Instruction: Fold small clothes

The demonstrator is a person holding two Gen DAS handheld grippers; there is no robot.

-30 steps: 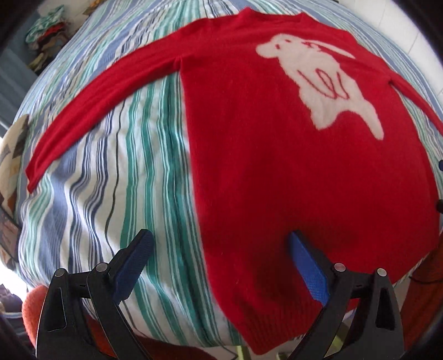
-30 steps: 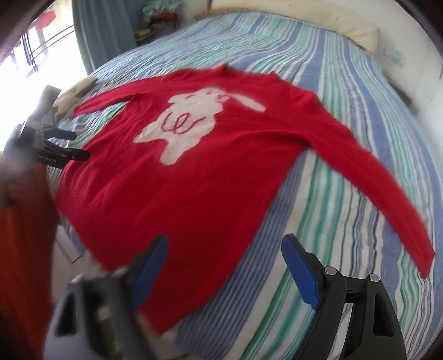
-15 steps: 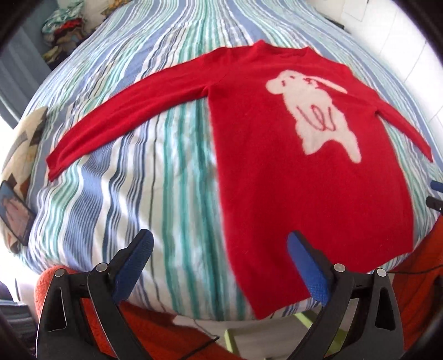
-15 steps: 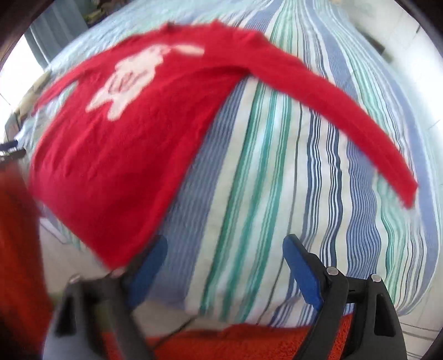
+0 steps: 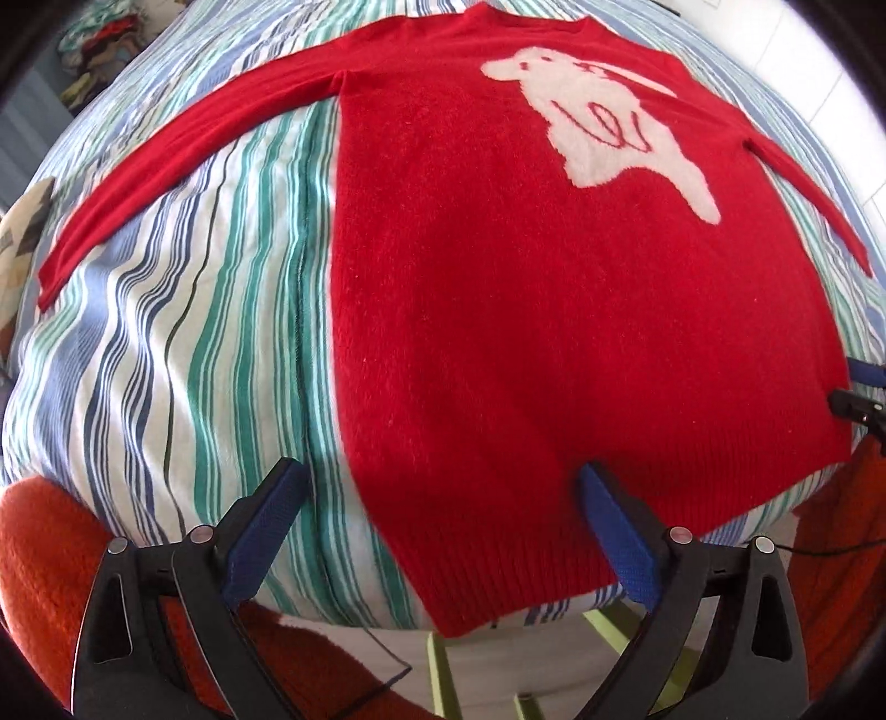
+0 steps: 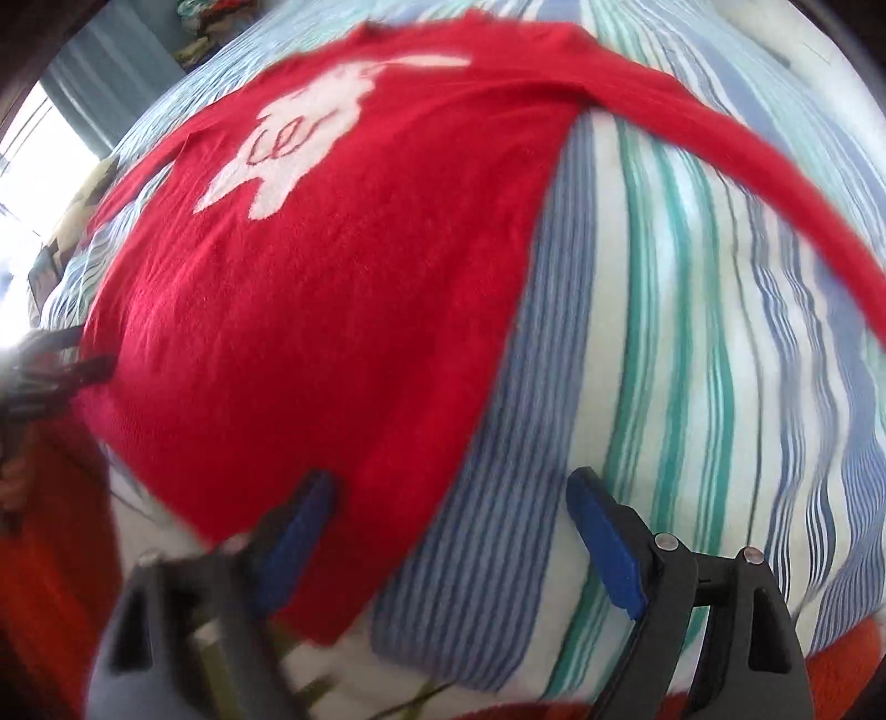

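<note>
A red sweater (image 5: pixel 526 310) with a white animal figure (image 5: pixel 609 111) lies flat on the striped bed, both sleeves spread out. My left gripper (image 5: pixel 443 487) is open and empty, hovering over the sweater's lower left hem corner. The sweater also shows in the right wrist view (image 6: pixel 332 288), blurred. My right gripper (image 6: pixel 448 498) is open and empty over the sweater's lower right hem corner. The right gripper's tip shows at the right edge of the left wrist view (image 5: pixel 864 387).
The bed (image 5: pixel 183 354) has a blue, green and white striped cover. An orange fuzzy cloth (image 5: pixel 39 559) lies below the bed's front edge. A patterned cushion (image 5: pixel 22 243) sits at the left. A pile of clothes (image 5: pixel 88 50) is at the far left.
Both grippers have moved back in close over the sweater's hem corners after pulling away half a second ago. Both stay open.
</note>
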